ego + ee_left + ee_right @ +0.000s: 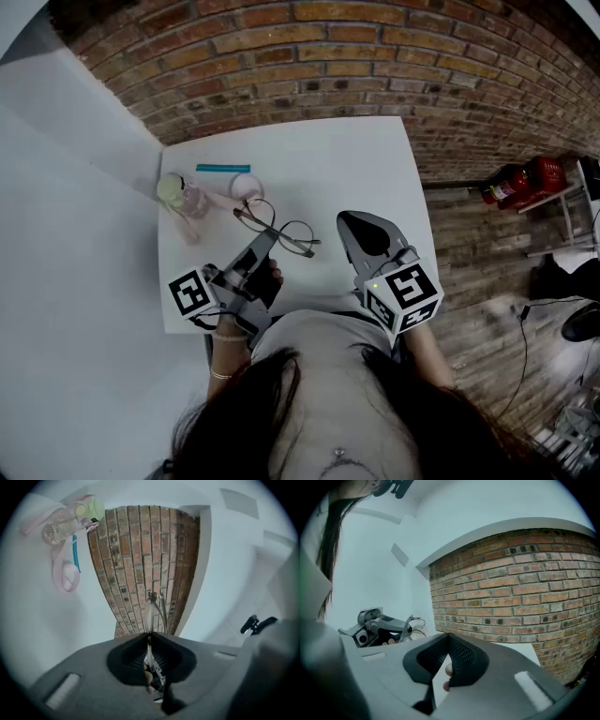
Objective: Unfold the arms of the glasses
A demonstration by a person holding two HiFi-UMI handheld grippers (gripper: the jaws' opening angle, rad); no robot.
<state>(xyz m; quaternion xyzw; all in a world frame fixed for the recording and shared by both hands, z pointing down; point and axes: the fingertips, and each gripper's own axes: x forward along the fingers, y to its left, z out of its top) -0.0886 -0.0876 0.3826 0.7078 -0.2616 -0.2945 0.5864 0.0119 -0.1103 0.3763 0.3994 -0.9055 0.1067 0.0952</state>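
Note:
Thin metal-framed glasses (279, 229) are held just above the white table (356, 159), near its middle front. My left gripper (266, 238) is shut on the glasses at their near end. In the left gripper view the jaws (149, 637) pinch the thin frame, and the glasses (154, 611) stick out edge-on beyond them. My right gripper (367, 232) hovers to the right of the glasses, apart from them, shut and with nothing in it. From the right gripper view its jaws (449, 637) meet at the tips, and the glasses (412, 626) show at the left in the left gripper (375, 626).
A clear bottle with a green cap (180, 195) and a pink strap lies at the table's left. A teal stick (222, 169) and a white round piece (247, 187) lie behind the glasses. A brick wall (375, 56) backs the table. A red object (523, 180) sits on the floor at right.

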